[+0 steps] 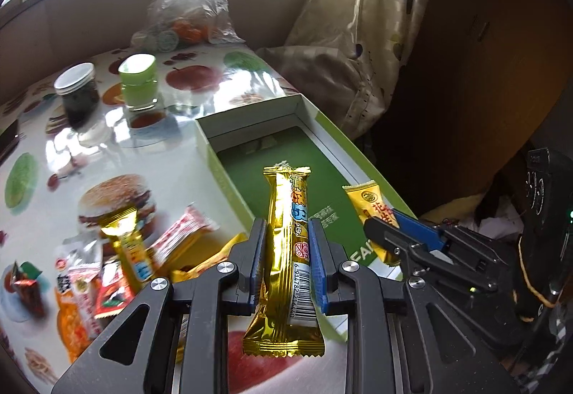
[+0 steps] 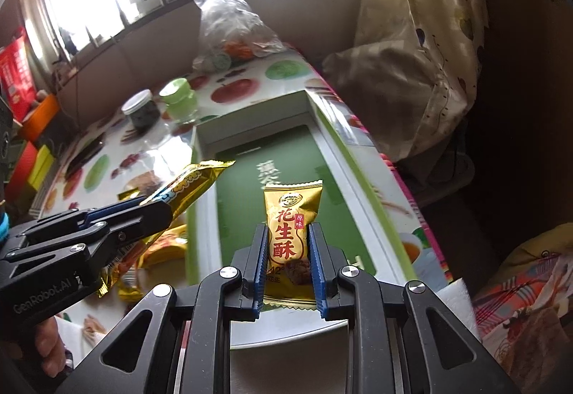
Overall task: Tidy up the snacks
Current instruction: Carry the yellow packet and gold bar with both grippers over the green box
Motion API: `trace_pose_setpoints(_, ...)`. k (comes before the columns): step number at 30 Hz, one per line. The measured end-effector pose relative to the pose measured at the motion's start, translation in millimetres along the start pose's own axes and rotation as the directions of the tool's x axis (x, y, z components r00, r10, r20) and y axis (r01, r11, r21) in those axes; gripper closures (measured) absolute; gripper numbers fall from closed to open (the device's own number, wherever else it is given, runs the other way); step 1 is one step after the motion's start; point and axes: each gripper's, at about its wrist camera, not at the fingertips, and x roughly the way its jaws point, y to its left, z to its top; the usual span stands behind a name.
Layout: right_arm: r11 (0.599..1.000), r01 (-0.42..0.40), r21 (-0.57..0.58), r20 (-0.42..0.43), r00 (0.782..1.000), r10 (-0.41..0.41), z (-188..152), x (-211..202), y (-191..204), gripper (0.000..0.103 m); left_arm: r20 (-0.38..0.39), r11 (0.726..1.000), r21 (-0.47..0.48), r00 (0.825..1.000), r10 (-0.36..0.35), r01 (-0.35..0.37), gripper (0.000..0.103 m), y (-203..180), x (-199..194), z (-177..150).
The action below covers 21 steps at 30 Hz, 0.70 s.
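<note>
My left gripper (image 1: 287, 227) is shut on a long gold snack bar (image 1: 286, 251), held upright above the near end of the open green-lined box (image 1: 308, 165). My right gripper (image 2: 288, 233) is shut on a small yellow peanut-candy packet (image 2: 292, 233), also over the box (image 2: 286, 157). In the left wrist view the right gripper (image 1: 383, 220) shows at the right with the yellow packet (image 1: 369, 208). The right wrist view shows the left gripper (image 2: 152, 206) at the left with the gold bar (image 2: 189, 184). Several loose snack packets (image 1: 118, 258) lie left of the box.
A white-lidded dark jar (image 1: 77, 90) and a green-lidded jar (image 1: 138, 82) stand on the fruit-print tabletop (image 1: 43, 157). A clear plastic bag (image 1: 189, 7) sits at the far end. A curtain (image 1: 358, 36) hangs beyond the table's right edge.
</note>
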Motion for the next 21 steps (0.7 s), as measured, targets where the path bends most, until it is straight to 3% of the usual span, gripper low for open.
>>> trace_pose_setpoints(21,0.998,0.058,-0.01,-0.067,0.996,-0.058,2,36,-25,0.082,-0.094,1.0,-0.023,0.996,-0.004,0.002,0.079,-13,53,4)
